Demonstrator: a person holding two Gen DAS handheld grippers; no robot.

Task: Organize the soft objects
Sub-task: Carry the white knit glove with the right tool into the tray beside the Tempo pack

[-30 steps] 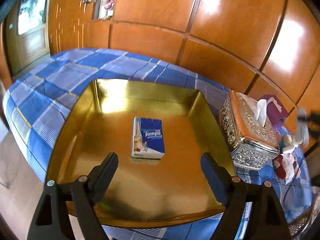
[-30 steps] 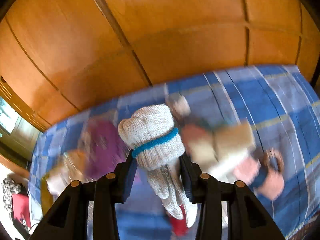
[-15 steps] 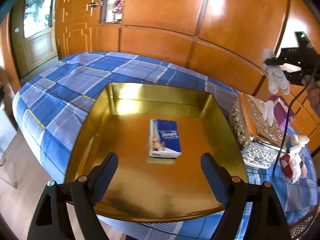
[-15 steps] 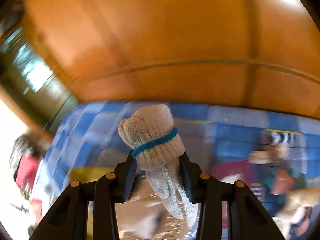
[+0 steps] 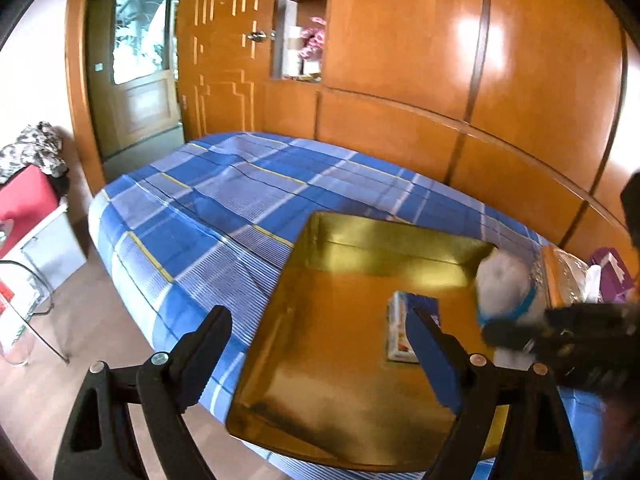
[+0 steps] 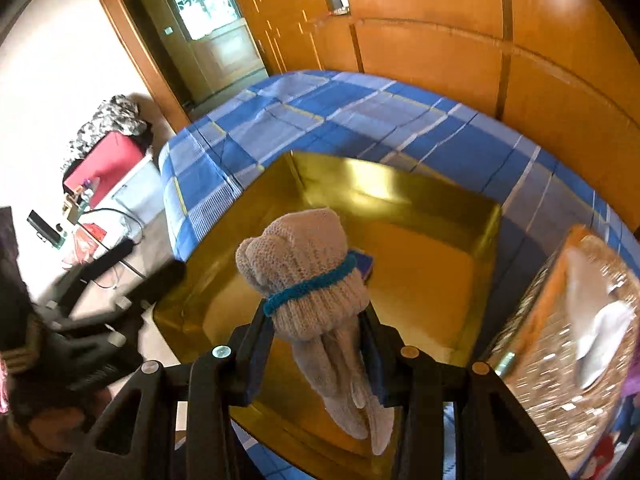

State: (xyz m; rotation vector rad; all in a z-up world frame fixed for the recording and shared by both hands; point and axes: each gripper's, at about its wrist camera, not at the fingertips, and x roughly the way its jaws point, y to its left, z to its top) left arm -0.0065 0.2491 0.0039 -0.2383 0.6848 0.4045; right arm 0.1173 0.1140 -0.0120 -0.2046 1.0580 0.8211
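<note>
Right jaws: right gripper [image 6: 316, 344] clamped on a rolled pair of knitted gloves [image 6: 304, 280], the pads pressing the bundle just below its blue band, glove fingers dangling under them.
Left jaws: left gripper [image 5: 320, 344] is opening, jaws wide apart, with nothing between them.
Gloves: a second ago they were carried in front of the wooden wall, away from the tray; now they hang over the gold tray [image 6: 432, 280], near its right side, clear of the floor of it. In the left wrist view they show as a pale blur [image 5: 504, 280] at the tray's right wall.
Tissue packet: a blue and white tissue packet [image 5: 404, 320] lies flat on the tray floor, as it did before; in the right wrist view only a blue corner [image 6: 366, 266] peeps out behind the gloves.
Tray: rests on the blue checked bed [image 5: 224, 208]; it now sits to the right in the left wrist view, where it was centred earlier, so more of the bed and the floor beside it shows.
Right of the tray: a silver patterned tissue box [image 6: 568, 340] stands just beside it, a purple item [image 5: 610, 276] beyond.
Background: a wooden wall [image 5: 520, 80] behind the bed, a glazed door [image 5: 138, 80] at the far left.
</note>
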